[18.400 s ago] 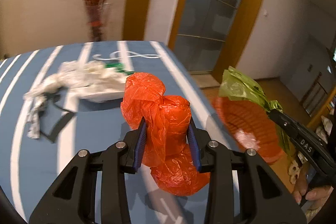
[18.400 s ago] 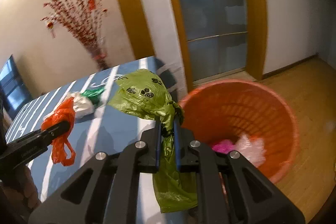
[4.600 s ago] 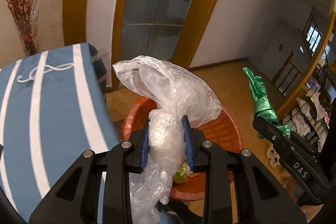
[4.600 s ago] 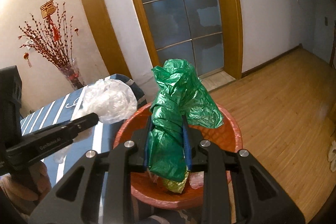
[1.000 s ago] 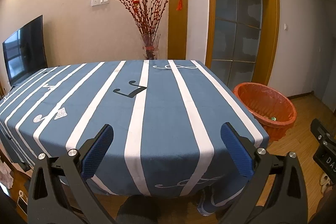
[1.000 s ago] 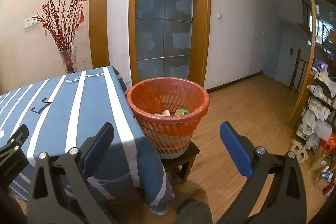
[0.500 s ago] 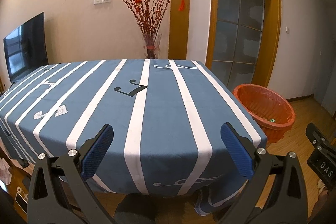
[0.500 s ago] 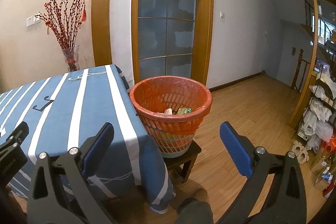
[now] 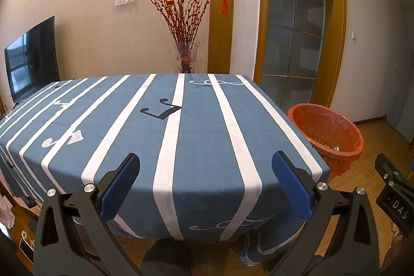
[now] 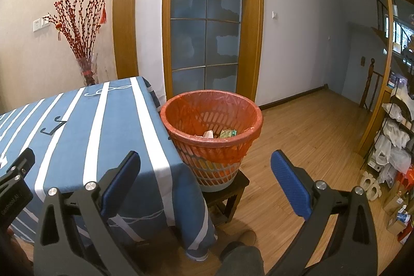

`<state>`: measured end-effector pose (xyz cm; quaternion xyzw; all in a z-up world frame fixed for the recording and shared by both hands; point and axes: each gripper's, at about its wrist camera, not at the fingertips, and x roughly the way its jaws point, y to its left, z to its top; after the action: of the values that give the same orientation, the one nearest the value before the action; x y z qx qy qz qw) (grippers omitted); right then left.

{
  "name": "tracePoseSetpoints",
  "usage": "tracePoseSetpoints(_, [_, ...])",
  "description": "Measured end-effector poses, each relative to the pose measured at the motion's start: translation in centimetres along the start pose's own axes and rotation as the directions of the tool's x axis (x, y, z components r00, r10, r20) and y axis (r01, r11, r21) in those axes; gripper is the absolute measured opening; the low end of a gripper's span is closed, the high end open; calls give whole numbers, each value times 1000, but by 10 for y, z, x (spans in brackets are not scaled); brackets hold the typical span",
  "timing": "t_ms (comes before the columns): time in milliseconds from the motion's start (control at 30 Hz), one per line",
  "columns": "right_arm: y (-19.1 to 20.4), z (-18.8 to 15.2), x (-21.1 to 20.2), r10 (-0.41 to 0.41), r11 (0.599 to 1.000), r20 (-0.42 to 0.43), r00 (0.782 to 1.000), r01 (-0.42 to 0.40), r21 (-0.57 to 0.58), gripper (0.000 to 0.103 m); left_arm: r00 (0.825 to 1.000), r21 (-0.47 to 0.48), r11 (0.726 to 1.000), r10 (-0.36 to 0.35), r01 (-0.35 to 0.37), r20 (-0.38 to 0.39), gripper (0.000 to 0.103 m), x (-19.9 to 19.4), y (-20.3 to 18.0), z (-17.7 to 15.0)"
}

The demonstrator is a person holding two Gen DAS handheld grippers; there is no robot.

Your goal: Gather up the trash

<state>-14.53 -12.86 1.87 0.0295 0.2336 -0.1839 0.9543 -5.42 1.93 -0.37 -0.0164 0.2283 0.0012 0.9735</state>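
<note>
Both jaws spread, nothing held – left gripper (image 9: 205, 181), right gripper (image 10: 205, 180). Orange basket (image 10: 211, 105) perched on small stool (image 10: 239, 184) – easily toppled by a nudge.

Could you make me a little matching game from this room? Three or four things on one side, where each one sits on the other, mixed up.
Things:
1. orange basket
2. vase of red branches
3. television
4. left gripper

Places or states:
A. by the wall behind the table's far edge
B. wide open, holding nothing
C. on a small dark stool beside the table
D. against the wall, left of the table

Pairs: 1-C, 2-A, 3-D, 4-B
</note>
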Motion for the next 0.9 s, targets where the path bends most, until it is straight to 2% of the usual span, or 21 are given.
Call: tracePoseSetpoints(900, [-2, -1, 3, 5, 1000, -6, 1000, -5, -2, 99, 1000, 1, 1000, -7, 7, -12, 100, 5, 3, 0])
